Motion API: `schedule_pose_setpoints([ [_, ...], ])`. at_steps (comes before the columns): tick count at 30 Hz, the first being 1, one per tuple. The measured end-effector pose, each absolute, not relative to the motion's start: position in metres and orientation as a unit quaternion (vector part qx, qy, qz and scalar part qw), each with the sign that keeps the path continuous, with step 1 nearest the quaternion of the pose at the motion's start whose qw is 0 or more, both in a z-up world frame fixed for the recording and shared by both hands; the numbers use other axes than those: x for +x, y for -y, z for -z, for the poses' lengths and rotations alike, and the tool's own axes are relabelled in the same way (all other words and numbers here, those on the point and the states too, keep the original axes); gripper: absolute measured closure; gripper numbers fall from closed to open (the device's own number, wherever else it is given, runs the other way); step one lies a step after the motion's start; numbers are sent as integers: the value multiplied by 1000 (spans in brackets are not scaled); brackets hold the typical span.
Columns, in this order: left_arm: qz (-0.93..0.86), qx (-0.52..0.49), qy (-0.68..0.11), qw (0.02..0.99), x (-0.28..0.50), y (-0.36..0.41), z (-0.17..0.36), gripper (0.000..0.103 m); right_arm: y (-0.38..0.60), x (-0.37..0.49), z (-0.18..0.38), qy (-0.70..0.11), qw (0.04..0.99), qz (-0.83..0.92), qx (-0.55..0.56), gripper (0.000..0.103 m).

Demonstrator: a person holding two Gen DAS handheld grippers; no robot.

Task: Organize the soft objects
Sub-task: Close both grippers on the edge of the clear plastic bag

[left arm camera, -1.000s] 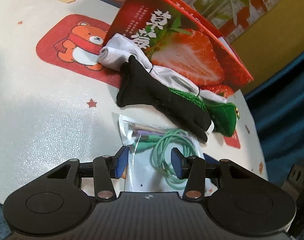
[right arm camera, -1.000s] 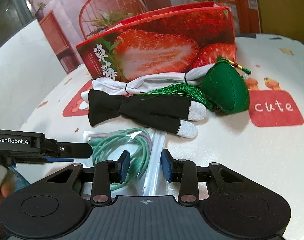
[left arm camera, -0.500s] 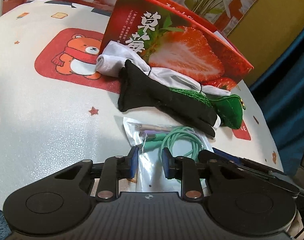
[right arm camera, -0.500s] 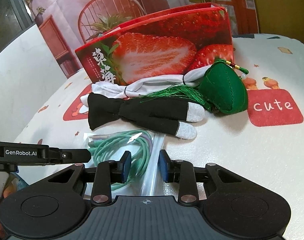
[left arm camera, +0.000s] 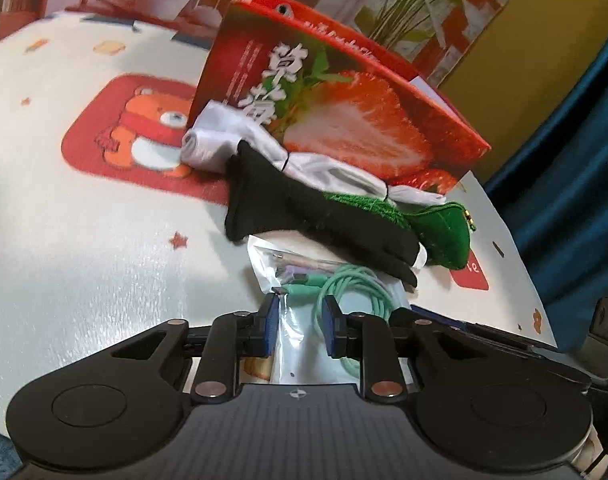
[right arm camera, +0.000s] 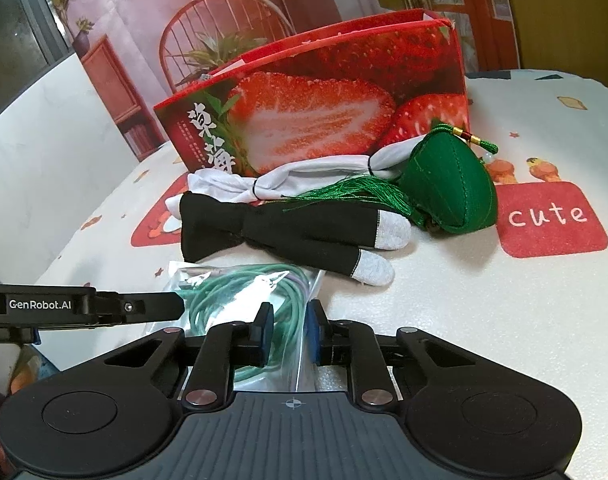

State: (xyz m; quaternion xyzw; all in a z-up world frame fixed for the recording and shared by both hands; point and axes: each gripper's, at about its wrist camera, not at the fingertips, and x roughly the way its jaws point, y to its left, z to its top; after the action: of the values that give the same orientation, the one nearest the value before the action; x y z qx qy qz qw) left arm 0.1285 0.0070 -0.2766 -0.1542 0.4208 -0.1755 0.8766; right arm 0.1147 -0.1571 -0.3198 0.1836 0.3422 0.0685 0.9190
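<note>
Left wrist view shows the left claw (left arm camera: 298, 324) low over the near edge of the table (left arm camera: 84, 240), its jaws apart around the clear bag (left arm camera: 304, 344) holding a coiled green cable (left arm camera: 356, 288), not visibly pinching it. Beyond lie the white cloth (left arm camera: 224, 140), the black glove (left arm camera: 304, 208) and the green pouch (left arm camera: 444, 228), all heaped against the strawberry bag (left arm camera: 344, 108). In the right wrist view the right claw (right arm camera: 290, 330) sits over the same clear bag (right arm camera: 244, 296), jaws also parted, with cable loops between them. The glove (right arm camera: 284, 232) touches the bag's far edge, and the pouch's tassel (right arm camera: 344, 194) lies across the glove. The likely trouble: slick plastic may slide out of a shallow pinch, both claws could pull against each other, or a closing jaw may catch cable only, dragging the glove along.
</note>
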Motion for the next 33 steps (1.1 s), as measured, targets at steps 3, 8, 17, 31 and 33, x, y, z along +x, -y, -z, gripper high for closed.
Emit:
schedule_pose_setpoints([
  [3, 175, -143, -415, 881, 127, -6, 274, 86, 158, 115, 320, -342, 918, -67, 187, 88],
  [8, 181, -153, -411, 880, 127, -11, 272, 87, 161, 111, 316, -327, 923, -66, 193, 90],
  [17, 228, -195, -370, 879, 121, -14, 257, 87, 160, 104, 294, -277, 939, -98, 177, 103],
  [31, 189, -144, -432, 870, 128, -7, 274, 69, 170, 107, 300, -327, 936, -16, 126, 70],
  [33, 189, -139, -435, 869, 127, -7, 274, 69, 173, 108, 307, -347, 929, -9, 126, 70],
])
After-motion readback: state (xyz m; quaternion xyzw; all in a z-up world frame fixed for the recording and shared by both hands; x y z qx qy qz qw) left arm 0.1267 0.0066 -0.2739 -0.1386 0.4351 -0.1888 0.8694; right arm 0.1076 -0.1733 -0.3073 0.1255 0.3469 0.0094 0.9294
